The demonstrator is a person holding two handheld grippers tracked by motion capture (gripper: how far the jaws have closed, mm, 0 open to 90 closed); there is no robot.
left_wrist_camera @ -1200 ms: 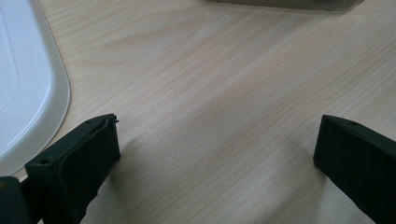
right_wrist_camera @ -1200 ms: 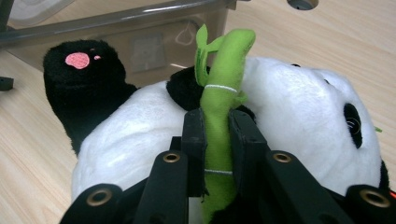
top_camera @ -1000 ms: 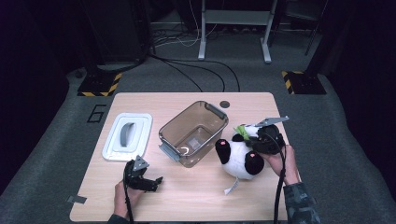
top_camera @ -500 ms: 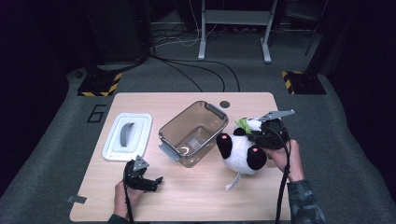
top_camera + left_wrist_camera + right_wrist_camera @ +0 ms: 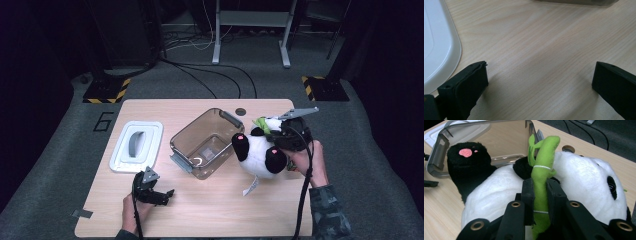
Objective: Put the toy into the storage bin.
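A black-and-white panda plush [image 5: 256, 150] [image 5: 579, 177] hangs tilted just right of a clear plastic container [image 5: 186, 137] [image 5: 439, 152], one black paw near its rim. My right gripper [image 5: 274, 134] [image 5: 539, 192] is shut on the green bamboo stalk [image 5: 543, 162] [image 5: 261, 123] sewn to the panda, and it carries the toy above the table. My left gripper [image 5: 166, 195] [image 5: 540, 80] rests low over the wooden table [image 5: 210, 210] near the front edge, jaws wide open with nothing between them.
A white lid [image 5: 136, 145] [image 5: 436, 50] with a grey handle lies left of the container, close to the left gripper. A small dark round disc [image 5: 240, 111] [image 5: 567, 148] sits on the table behind the container. Cables and a stand occupy the floor beyond the table.
My right gripper has risen and carried the panda up off the table, closer to the container's right rim. The left gripper has stayed put.
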